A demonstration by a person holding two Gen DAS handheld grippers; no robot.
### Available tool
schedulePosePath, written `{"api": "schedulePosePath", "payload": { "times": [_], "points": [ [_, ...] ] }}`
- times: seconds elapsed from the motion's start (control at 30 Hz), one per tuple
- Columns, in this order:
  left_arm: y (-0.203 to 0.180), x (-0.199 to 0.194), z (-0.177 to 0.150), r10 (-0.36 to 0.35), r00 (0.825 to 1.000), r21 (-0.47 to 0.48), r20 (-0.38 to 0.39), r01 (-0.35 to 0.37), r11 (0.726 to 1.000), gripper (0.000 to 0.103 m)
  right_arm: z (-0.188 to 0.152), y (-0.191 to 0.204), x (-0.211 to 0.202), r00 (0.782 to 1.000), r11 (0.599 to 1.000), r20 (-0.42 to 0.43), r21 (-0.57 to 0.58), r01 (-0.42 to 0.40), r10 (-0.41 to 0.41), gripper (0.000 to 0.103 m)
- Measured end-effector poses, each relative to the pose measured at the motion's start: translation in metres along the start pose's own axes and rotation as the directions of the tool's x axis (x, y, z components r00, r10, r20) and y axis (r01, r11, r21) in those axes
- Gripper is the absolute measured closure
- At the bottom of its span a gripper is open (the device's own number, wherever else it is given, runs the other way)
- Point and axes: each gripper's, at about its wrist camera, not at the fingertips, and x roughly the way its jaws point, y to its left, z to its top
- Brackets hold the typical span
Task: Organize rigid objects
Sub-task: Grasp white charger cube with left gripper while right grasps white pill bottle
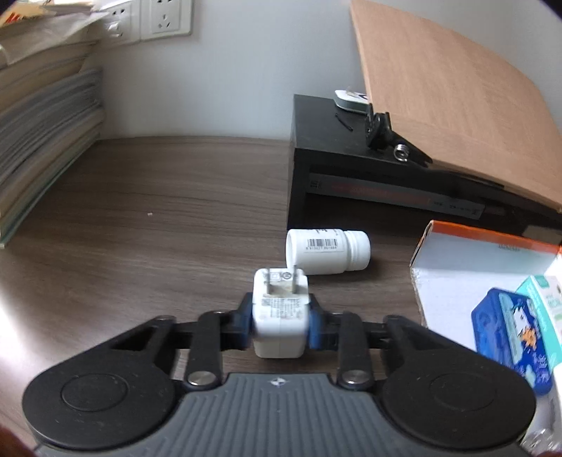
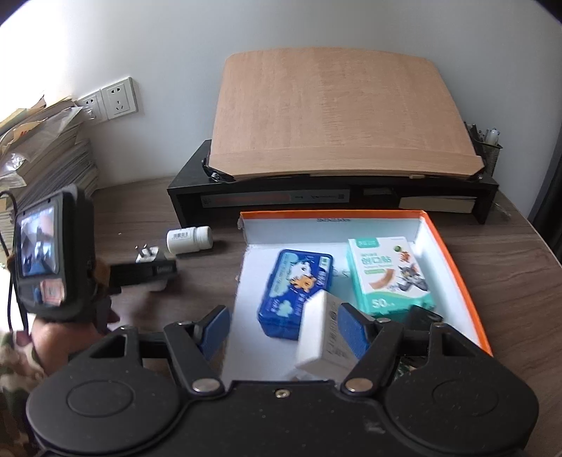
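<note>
My left gripper (image 1: pixel 280 325) is shut on a white charger plug (image 1: pixel 279 313), whose prongs point forward, just above the wooden desk. A white pill bottle (image 1: pixel 326 251) lies on its side just beyond it. In the right wrist view the same charger (image 2: pixel 147 255) and bottle (image 2: pixel 189 239) sit left of an orange-rimmed white box (image 2: pixel 453 253). That box holds a blue tin (image 2: pixel 295 291) and a teal plaster box (image 2: pixel 390 277). My right gripper (image 2: pixel 282 332) stands open over the box's near end. A small white carton (image 2: pixel 321 330) rests against its right pad, while the left pad is clear of it.
A black desk riser (image 2: pixel 196 197) carries a slanted wooden board (image 2: pixel 333 112) at the back. Stacked papers (image 1: pixel 42 123) fill the left, under wall sockets (image 1: pixel 165 17). A mesh pen holder (image 2: pixel 488 151) stands at the far right. A hand and a camouflage sleeve (image 2: pixel 14 355) hold the left gripper.
</note>
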Motion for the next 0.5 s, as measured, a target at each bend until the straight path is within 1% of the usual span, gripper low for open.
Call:
{"api": "schedulePosePath", "payload": {
  "times": [0.07, 0.23, 0.33, 0.47, 0.5],
  "points": [
    [0.005, -0.002, -0.002, -0.03, 1.0, 0.005, 0.005, 0.03, 1.0, 0.074, 0.005, 0.007, 0.008, 1.0, 1.0, -0.002, -0.001, -0.007, 0.007, 0.021],
    [0.027, -0.011, -0.003, -0.047, 0.999, 0.016, 0.009, 0.047, 0.999, 0.074, 0.025, 0.032, 0.038, 0.999, 0.999, -0.007, -0.004, -0.047, 0.047, 0.021],
    [0.046, -0.022, -0.002, -0.039, 0.999, 0.01, 0.0, 0.039, 0.999, 0.074, 0.038, 0.053, 0.062, 0.997, 0.997, -0.011, -0.02, -0.078, 0.078, 0.021],
    [0.073, -0.033, -0.001, -0.016, 1.0, -0.011, -0.012, 0.016, 1.0, 0.074, 0.053, 0.079, 0.104, 0.993, 0.993, -0.049, -0.04, -0.112, 0.11, 0.021],
    [0.079, -0.036, -0.002, -0.013, 1.0, -0.014, -0.012, 0.013, 1.0, 0.074, 0.056, 0.085, 0.113, 0.992, 0.992, -0.053, -0.049, -0.115, 0.113, 0.02]
  ]
}}
